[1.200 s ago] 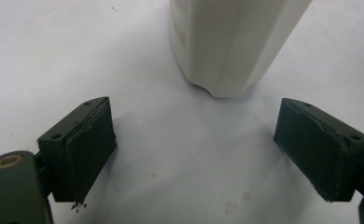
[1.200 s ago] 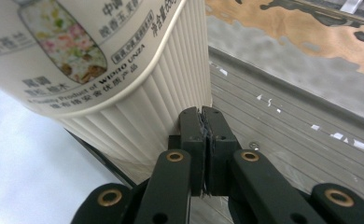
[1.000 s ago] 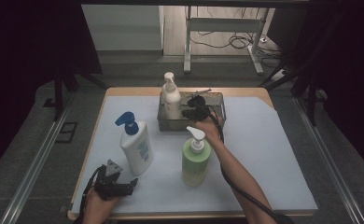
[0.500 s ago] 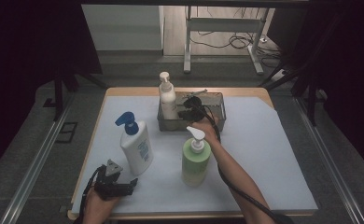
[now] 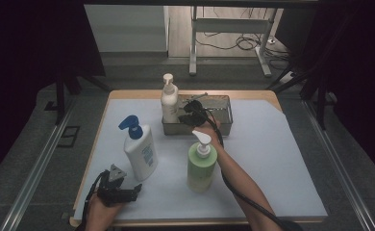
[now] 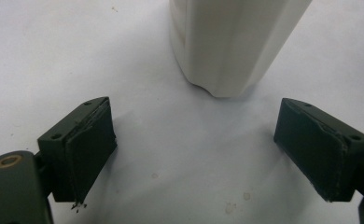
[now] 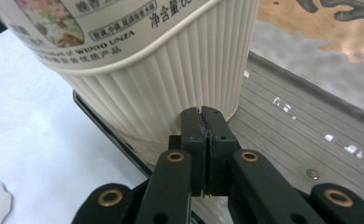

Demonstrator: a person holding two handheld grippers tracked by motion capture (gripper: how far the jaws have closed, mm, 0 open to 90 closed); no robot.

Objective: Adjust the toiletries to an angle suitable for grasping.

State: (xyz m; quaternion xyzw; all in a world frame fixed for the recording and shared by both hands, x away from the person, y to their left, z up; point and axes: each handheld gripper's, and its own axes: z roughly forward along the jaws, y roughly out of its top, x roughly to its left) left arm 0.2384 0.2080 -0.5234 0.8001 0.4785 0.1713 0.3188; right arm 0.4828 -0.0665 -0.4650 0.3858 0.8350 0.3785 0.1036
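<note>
The cream bottle [image 5: 168, 102] is standing in the left end of the metal tray [image 5: 222, 126]. The right claw [image 7: 202, 122], jaws closed on nothing, is pressing beside the bottle's base; a further nudge could be tipping it. The right arm is reaching into the tray. The left claw [image 6: 208, 154] is resting open, well nearer than the tray.

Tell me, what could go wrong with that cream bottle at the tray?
The cream bottle stands at the left end of the metal tray, and the right gripper, jaws shut, is pressed close to its ribbed base. A push could tip the tall bottle over. The green bottle stands right beside the person's forearm and could get knocked when the arm pulls back.
</note>
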